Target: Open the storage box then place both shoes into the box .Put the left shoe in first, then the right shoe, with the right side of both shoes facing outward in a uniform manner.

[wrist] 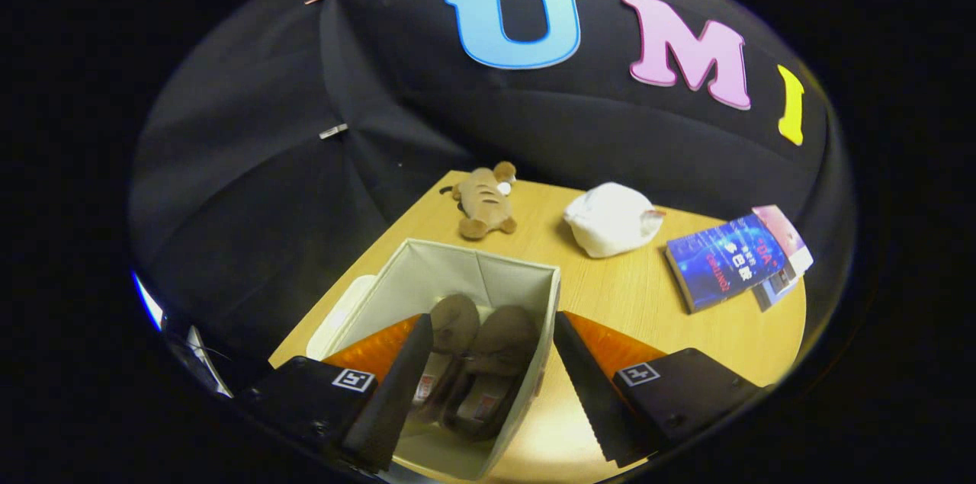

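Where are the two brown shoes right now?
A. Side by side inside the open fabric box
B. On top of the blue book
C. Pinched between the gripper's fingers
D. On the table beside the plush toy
A: both shoes lie side by side inside the open box, between the spread fingers of the empty gripper.

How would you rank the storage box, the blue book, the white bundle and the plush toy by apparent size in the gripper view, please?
1. storage box, largest, though nearest, between the open gripper fingers
2. blue book
3. white bundle, close to the book in size, so that order is unsure
4. plush toy, smallest, and farthest away
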Available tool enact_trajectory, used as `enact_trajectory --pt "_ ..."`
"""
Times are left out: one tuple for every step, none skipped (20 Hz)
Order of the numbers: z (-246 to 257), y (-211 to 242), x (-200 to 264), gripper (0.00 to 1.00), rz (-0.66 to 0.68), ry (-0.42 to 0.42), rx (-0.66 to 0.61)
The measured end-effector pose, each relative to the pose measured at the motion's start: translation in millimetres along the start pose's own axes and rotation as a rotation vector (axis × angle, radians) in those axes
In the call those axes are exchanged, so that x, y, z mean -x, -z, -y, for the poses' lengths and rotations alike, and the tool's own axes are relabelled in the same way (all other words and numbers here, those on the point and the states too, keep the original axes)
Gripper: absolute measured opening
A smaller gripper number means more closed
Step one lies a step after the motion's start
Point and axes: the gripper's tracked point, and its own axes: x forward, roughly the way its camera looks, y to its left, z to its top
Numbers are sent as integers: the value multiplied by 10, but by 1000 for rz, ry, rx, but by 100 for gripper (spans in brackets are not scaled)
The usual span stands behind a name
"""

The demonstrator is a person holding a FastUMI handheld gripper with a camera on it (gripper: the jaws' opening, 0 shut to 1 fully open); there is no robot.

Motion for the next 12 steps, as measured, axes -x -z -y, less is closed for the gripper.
enact_trajectory --pt "55 -60 110 99 34 -8 30" --pt "125 -140 204 99 65 -17 55" --pt "218 -218 324 99 98 -26 78" --pt "294 -296 431 99 131 -30 95" --pt "399 -378 556 98 163 -30 110" --pt "493 -443 681 97 193 -30 123" --pt "603 -484 799 97 218 -32 139" --pt "706 -497 906 97 231 -33 156" --pt "822 -486 1017 97 245 -35 177" --pt "939 -484 1118 97 257 -35 198" --pt "1046 -477 1204 97 269 -30 214" --pt "1172 -474 1283 97 287 -22 229"
